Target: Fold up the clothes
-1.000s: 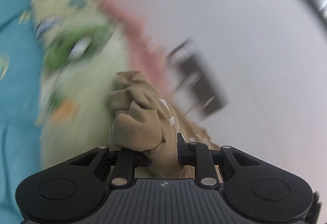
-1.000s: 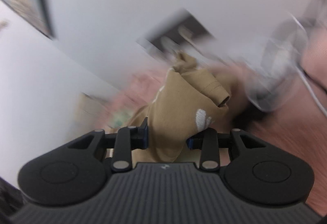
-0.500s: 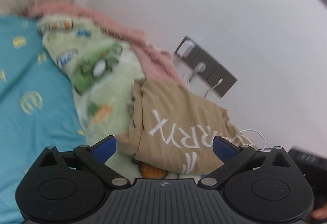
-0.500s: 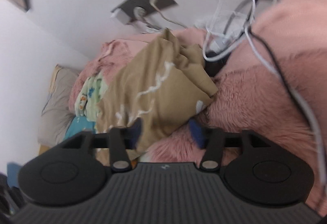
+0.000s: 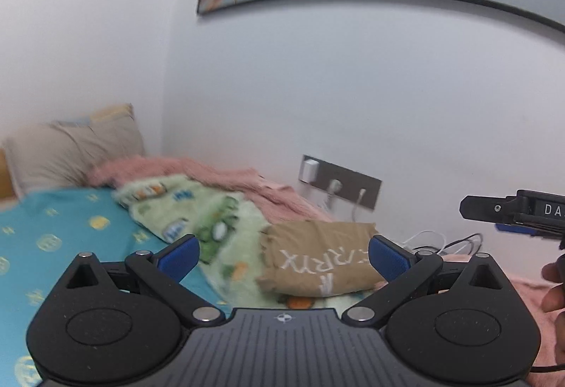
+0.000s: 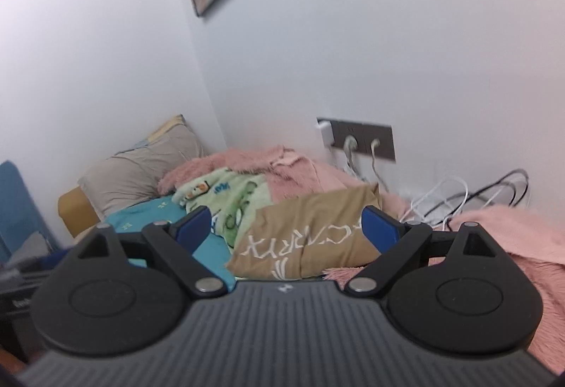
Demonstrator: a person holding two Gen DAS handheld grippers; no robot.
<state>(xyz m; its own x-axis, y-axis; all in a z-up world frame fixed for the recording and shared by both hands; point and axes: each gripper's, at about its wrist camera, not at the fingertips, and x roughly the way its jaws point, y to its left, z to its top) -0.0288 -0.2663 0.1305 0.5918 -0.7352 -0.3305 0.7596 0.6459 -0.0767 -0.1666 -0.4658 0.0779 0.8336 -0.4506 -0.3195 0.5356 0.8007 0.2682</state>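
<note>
The folded tan shirt [image 5: 319, 258] lies on the bed, resting partly on the green cartoon blanket [image 5: 226, 221] and close to the pink fuzzy blanket [image 5: 219, 171] behind it, below the dark socket panel [image 5: 340, 182] on the wall. The left gripper [image 5: 282, 254] is held off the shirt with its jaws spread wide and nothing between them; the shirt sits beyond the blue pads, framed in the gap but not touched. The right gripper [image 6: 286, 226] has just been opening and its jaws also stand wide, empty, with the shirt [image 6: 310, 235] lying past them and clear of both pads. The shirt's long axis runs roughly parallel to the wall, one end towards the grey pillow [image 6: 141, 171] and the other towards the white and black cables [image 6: 469, 192]. White lettering shows on the near face; in both wrist views it reads upside down. Relative to the shirt, the teal sheet [image 5: 60, 231] spreads on the pillow side, and the right gripper [image 5: 512, 213] shows at the far cable side in the left view, a hand [image 5: 554, 284] beneath it.
</note>
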